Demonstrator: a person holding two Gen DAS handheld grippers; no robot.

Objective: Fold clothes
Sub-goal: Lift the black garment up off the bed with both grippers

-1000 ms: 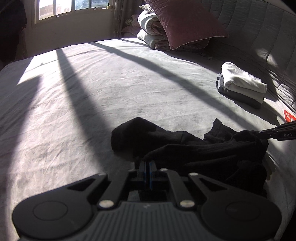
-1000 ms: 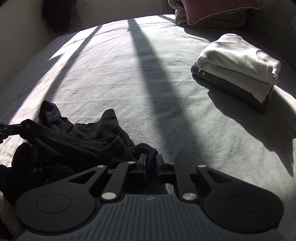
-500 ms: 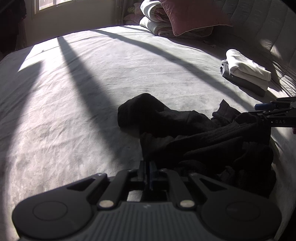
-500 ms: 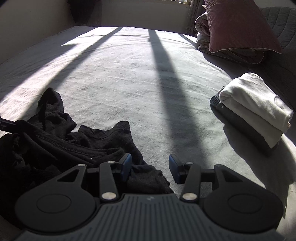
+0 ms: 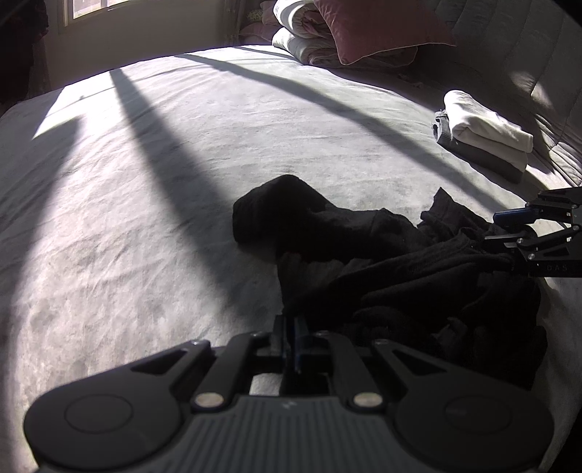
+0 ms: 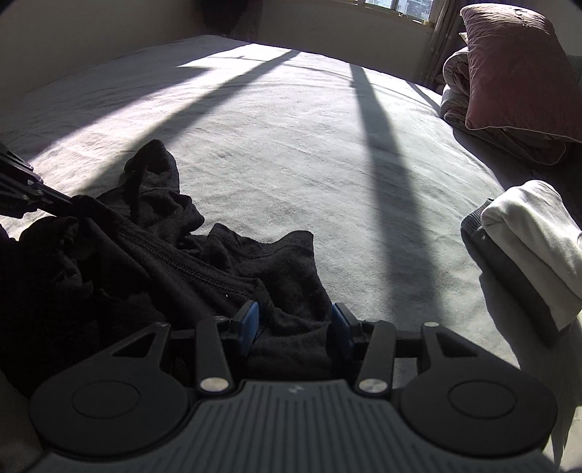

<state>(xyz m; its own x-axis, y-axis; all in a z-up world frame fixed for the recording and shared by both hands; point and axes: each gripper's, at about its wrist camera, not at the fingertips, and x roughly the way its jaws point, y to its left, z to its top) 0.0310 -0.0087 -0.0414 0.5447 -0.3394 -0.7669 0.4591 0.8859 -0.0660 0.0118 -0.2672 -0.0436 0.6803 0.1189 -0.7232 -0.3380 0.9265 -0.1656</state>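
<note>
Left gripper (image 5: 291, 327), jaws pressed together on a fold of the black garment (image 5: 382, 269), which lies crumpled near the front edge of the bed (image 5: 182, 174); the pinch appears intended to anchor one edge so the cloth can be drawn flat. Right gripper (image 6: 295, 324), jaws spread wide with the blue pads (image 6: 250, 320) on either side of a fabric ridge, gripping nothing; in the judgement of this legend it is placed to take a fresh hold further along the hem. The garment is a soft, matte knit, heavily bunched, with a stitched seam or zip line running diagonally across it (image 6: 174, 262) and one rounded lobe, perhaps a sleeve or hood, pushed out toward the middle of the bed. The bedsheet is pale grey, finely wrinkled, crossed by hard bands of sun and shadow. A folded stack (image 6: 527, 240), cream cloth on dark grey, sits well apart to the right, showing finished items. A plum cushion (image 5: 378, 29) rests on rolled bedding by the padded headboard (image 5: 527, 47)
</note>
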